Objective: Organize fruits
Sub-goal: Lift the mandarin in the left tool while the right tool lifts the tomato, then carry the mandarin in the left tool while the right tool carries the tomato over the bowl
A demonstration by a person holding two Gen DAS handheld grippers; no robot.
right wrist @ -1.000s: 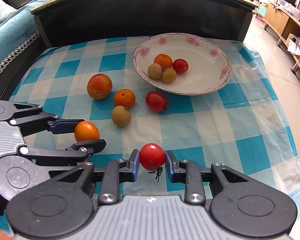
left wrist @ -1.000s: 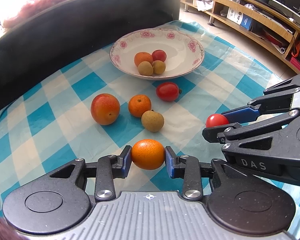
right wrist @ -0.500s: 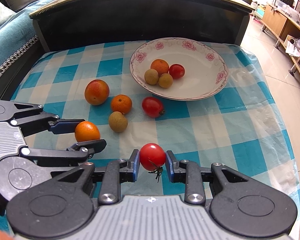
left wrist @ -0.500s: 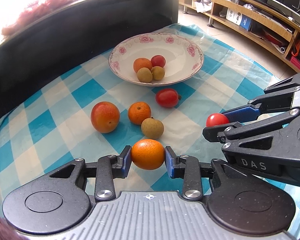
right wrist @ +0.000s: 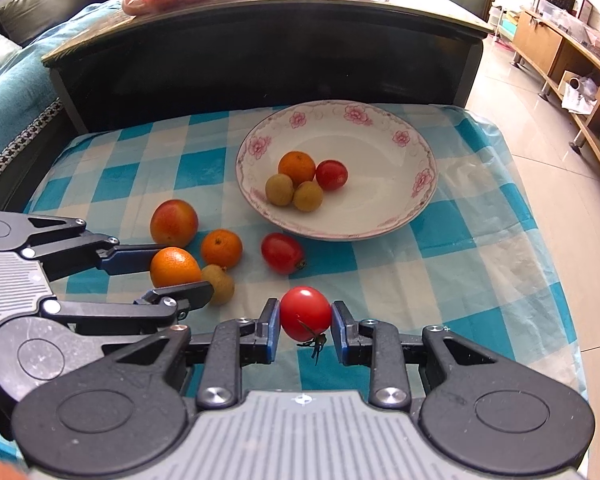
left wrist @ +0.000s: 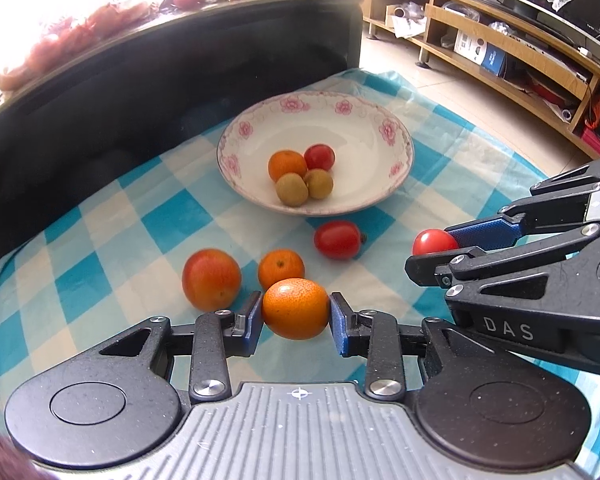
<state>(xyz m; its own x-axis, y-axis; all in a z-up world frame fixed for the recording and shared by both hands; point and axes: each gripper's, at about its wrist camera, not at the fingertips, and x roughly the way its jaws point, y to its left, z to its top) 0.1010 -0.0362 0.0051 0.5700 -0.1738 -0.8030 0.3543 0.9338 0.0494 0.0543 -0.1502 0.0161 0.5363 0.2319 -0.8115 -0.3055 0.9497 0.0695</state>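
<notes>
1. Two fruits are in hand: the left gripper (left wrist: 296, 322) has its jaws clamped on an orange (left wrist: 295, 308), and the right gripper (right wrist: 305, 330) has its jaws clamped on a small red tomato (right wrist: 305, 313), stem hanging down.
2. Compared with a second ago, both grippers have risen and edged toward the flowered bowl (left wrist: 400, 184); the cloth fruits now sit lower and closer under the fingers, and the brown longan-like fruit (right wrist: 219, 283) is hidden behind the orange in the left view.
3. That reads as the carry stage: both picks look done, and the drop into the bowl is not yet made.
4. Already in the bowl lie an orange, a tomato and two brown fruits, touching one another.
5. Left on the checked cloth (right wrist: 460, 292) are a reddish peach-like fruit (right wrist: 174, 223), a small orange (right wrist: 221, 248), the brown fruit and a larger tomato (right wrist: 282, 253).
6. Readable writing: "DAS" on the right gripper's body in the left view; box print on the shelf is too small to read.
</notes>
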